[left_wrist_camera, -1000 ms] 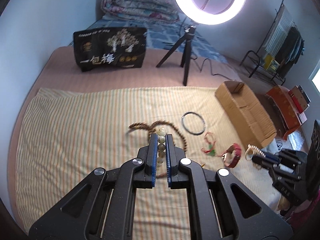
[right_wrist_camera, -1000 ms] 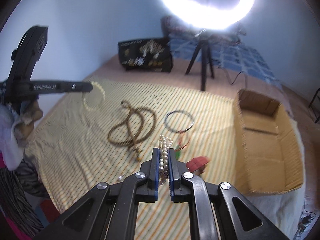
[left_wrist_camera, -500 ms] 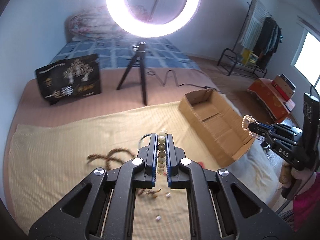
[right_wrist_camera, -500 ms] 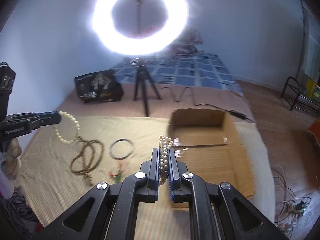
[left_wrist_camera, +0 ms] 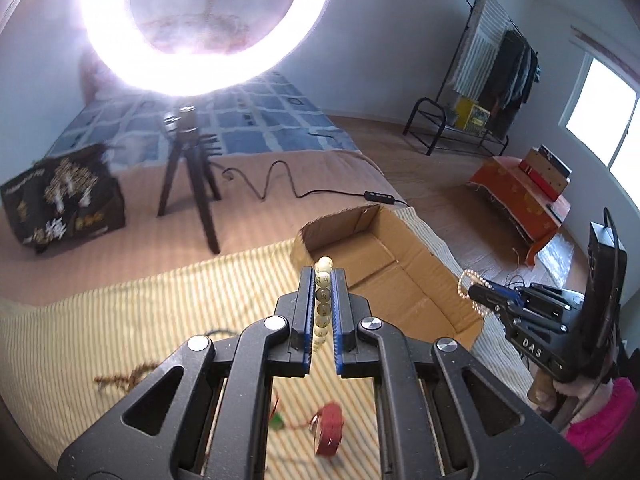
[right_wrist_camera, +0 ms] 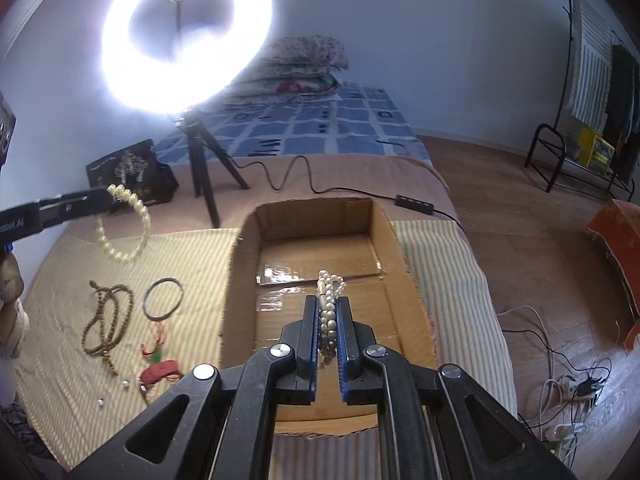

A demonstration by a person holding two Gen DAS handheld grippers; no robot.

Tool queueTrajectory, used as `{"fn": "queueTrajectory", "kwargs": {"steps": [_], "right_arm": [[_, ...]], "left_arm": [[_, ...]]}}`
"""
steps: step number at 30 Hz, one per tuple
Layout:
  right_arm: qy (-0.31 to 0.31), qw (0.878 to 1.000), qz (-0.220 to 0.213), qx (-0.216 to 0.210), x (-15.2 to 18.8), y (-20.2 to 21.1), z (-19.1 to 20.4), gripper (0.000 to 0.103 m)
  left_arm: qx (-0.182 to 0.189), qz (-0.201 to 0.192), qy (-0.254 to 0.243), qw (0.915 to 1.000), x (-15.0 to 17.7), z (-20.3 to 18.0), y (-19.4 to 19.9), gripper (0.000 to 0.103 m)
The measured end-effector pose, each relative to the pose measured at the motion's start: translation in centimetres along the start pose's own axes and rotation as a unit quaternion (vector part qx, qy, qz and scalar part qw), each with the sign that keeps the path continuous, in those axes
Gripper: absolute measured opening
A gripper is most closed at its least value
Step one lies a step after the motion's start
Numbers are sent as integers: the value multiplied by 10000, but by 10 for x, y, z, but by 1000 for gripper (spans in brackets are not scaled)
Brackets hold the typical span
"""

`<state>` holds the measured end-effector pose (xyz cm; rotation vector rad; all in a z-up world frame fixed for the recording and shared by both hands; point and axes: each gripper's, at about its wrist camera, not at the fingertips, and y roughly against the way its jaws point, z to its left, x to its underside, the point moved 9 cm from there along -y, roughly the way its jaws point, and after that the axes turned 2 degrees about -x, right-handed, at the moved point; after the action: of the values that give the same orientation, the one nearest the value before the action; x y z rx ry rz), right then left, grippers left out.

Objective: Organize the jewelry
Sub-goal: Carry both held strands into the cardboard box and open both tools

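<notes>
My left gripper (left_wrist_camera: 322, 280) is shut on a cream bead bracelet (left_wrist_camera: 322, 300), held in the air left of an open cardboard box (left_wrist_camera: 404, 276). The bracelet hangs as a loop in the right wrist view (right_wrist_camera: 124, 224). My right gripper (right_wrist_camera: 329, 308) is shut on a white pearl bracelet (right_wrist_camera: 330, 294) and holds it above the box's inside (right_wrist_camera: 320, 248). On the striped cloth (right_wrist_camera: 192, 264) lie a brown bead necklace (right_wrist_camera: 108, 320), a dark bangle (right_wrist_camera: 163, 298), a red-and-green cord charm (right_wrist_camera: 154, 350) and a red bracelet (right_wrist_camera: 160, 372).
A lit ring light on a black tripod (right_wrist_camera: 200, 160) stands behind the box, its cable (right_wrist_camera: 320, 188) trailing past the box's far edge. A black printed bag (right_wrist_camera: 132, 172) stands at the back left. The cloth's right edge drops to a wooden floor with wires (right_wrist_camera: 560, 380).
Both grippers have swung right towards the cardboard box with their bracelets. The right gripper now hangs over the box's inside. Both stay shut.
</notes>
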<state>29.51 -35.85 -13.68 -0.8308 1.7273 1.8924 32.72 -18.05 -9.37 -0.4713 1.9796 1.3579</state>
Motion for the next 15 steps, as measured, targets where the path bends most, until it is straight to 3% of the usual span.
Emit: {"fn": "queueTrajectory", "kwargs": {"steps": [8, 15], "right_arm": [[-112, 9998, 166, 58, 4, -18, -11, 5], [-216, 9991, 339, 97, 12, -33, -20, 5]], "left_arm": [[237, 66, -231, 9994, -19, -37, -41, 5], [424, 320, -243, 9983, -17, -62, -82, 5]]}}
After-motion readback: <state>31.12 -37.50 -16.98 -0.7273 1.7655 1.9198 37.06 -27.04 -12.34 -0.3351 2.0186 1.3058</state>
